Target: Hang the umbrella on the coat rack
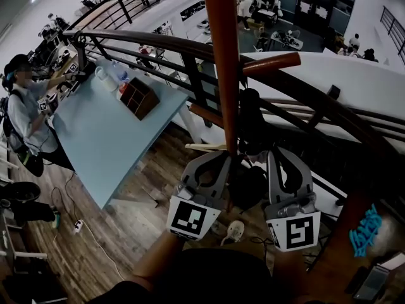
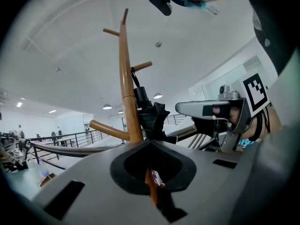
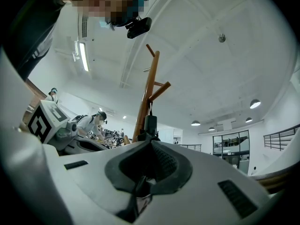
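The wooden coat rack (image 1: 221, 56) rises straight in front of me, its pole (image 2: 125, 78) carrying several short pegs. A folded black umbrella (image 1: 250, 122) hangs beside the pole by a strap from a peg (image 1: 272, 63). In the left gripper view the umbrella (image 2: 151, 114) sits just right of the pole. In the right gripper view its handle (image 3: 150, 124) dangles under a peg. My left gripper (image 1: 218, 160) is shut, tips at the pole's base side, nothing between them. My right gripper (image 1: 281, 157) is also shut, just right of the umbrella's lower folds.
A dark metal railing (image 1: 158, 43) curves behind the rack. A pale blue table (image 1: 107, 138) with a wooden box (image 1: 139, 98) stands at the left, with a person (image 1: 25, 106) beside it. A cable and power strip (image 1: 78, 225) lie on the wooden floor.
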### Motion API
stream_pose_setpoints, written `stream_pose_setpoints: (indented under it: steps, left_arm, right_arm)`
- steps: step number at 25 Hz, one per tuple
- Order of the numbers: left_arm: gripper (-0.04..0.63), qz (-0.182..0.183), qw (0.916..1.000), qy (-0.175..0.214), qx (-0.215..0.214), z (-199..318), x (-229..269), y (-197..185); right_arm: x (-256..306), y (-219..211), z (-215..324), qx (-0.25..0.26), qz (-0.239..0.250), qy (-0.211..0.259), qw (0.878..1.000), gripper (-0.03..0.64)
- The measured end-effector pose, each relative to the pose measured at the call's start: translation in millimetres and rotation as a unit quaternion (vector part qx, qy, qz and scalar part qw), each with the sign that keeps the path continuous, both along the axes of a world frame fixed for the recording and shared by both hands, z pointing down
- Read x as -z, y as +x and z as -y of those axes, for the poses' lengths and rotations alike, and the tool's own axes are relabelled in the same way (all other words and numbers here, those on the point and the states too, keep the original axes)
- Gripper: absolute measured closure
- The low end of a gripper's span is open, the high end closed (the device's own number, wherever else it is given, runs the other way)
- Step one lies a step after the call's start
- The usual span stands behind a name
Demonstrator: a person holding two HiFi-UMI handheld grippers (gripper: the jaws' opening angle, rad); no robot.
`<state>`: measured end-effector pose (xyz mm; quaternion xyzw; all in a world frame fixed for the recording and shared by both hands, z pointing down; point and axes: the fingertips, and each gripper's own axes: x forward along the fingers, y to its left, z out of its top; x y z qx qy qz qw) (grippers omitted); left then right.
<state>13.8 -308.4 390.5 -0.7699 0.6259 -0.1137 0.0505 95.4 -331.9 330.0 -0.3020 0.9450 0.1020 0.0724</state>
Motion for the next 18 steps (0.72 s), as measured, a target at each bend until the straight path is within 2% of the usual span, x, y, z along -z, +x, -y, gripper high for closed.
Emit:
stream_pose_setpoints:
  steps: [4, 11, 18]
  left_arm:
    - [0.583, -0.026, 0.9996, 0.009, -0.003, 8.9, 0.6, 4.3]
    - [0.583, -0.009, 0.9994, 0.014, -0.030, 14.8, 14.7, 11.5]
    - [0.583, -0.005, 0.9965, 0.051, -0.066, 0.2, 39.4, -11.7]
  right_arm:
    - [-12.8, 3.8, 7.1, -0.004, 0.004, -0.010, 1.000, 0.586]
    - [-17.6, 11.1, 13.9, -0.022, 0.012, -0.026, 0.999, 0.586]
    - [8.4, -14.9, -19.7, -0.028, 0.000, 0.017, 0.999, 0.586]
